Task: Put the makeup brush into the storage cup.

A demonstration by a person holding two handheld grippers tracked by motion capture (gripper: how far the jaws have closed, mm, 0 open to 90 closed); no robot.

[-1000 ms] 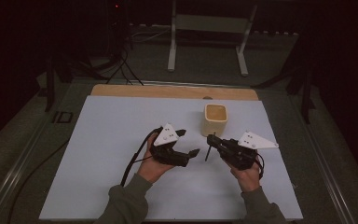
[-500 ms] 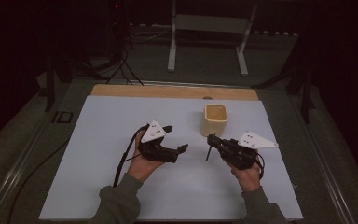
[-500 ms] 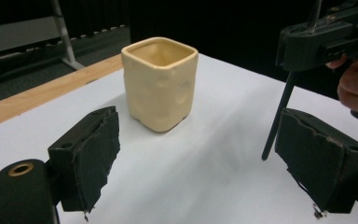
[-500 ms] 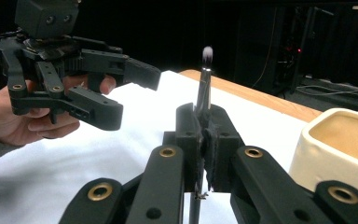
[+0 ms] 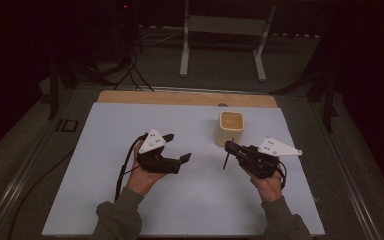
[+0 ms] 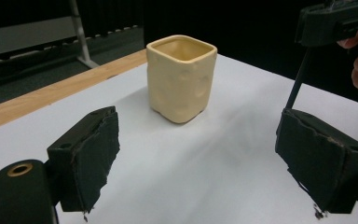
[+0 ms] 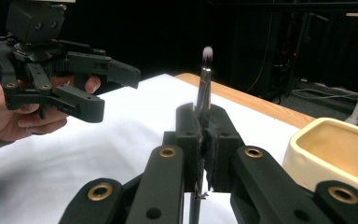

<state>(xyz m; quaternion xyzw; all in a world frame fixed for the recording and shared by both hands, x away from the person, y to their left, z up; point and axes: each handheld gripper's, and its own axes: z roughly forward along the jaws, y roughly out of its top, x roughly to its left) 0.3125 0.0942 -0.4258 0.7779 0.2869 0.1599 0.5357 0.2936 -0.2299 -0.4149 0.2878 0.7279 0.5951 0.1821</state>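
A cream square cup (image 5: 231, 128) stands upright on the white board (image 5: 105, 150), and its mouth looks empty in the left gripper view (image 6: 182, 77). My right gripper (image 5: 233, 148) is just in front of the cup, shut on a thin dark brush (image 5: 225, 161). In the right gripper view the brush (image 7: 204, 86) rises from between the jaws (image 7: 205, 133) and ends in a pale tuft. My left gripper (image 5: 177, 147) is held to the left of the right one, open with nothing between its pads (image 6: 91, 156). It points toward the cup.
A wooden strip (image 5: 180, 97) edges the far side of the board. Beyond it a pale metal stand (image 5: 225, 30) and cables lie on the dark floor. A small black item (image 5: 66, 125) sits off the board's left edge.
My left hand has carried its open gripper leftward, away from the right gripper and the cup. The right gripper and the brush have stayed where they were.
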